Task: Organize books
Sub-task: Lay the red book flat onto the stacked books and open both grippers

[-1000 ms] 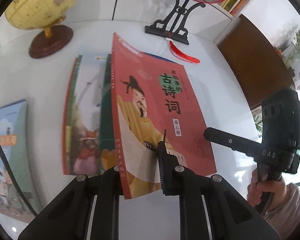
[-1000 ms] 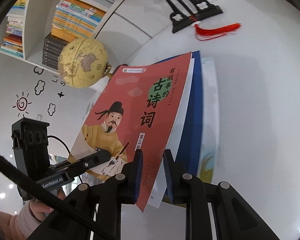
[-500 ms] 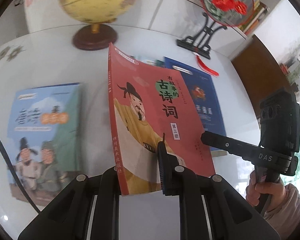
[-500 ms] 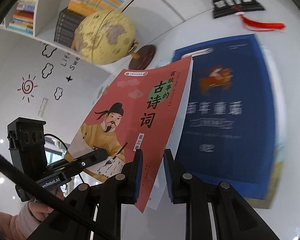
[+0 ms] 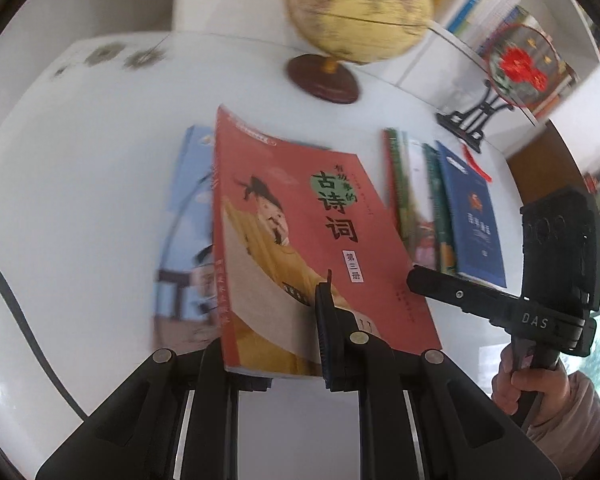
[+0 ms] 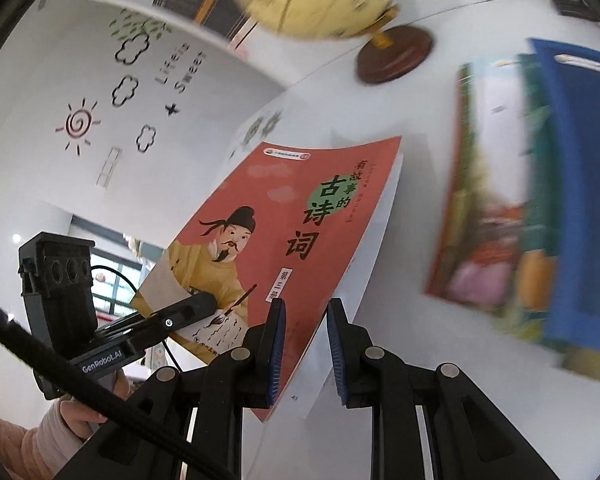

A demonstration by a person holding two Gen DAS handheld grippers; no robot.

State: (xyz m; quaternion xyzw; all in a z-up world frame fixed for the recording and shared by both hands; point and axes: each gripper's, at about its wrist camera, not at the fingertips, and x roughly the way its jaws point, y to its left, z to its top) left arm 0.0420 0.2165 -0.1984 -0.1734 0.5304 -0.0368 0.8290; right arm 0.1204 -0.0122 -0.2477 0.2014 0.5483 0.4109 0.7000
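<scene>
So both claws are on the same red book, the poetry one with the guy in the yellow robe on the cover. The left claw is clamped tight on the near edge close to the spine, and the right claw has its jaws closed on the near corner of the open-page side, cover and pages pinched between the pads. Holding it at two spots like that probably keeps a floppy paperback from sagging or fanning open while it's in the air.

The book is lifted clear of the white counter, tilted up with the cover facing the cameras. Right underneath and to its left lies a light blue book, flat on the counter. Off to the right is a loose pile with a dark blue book on top. A globe sits at the far side.

Best guess: the red one is headed for the light blue book, to start a neat stack.
</scene>
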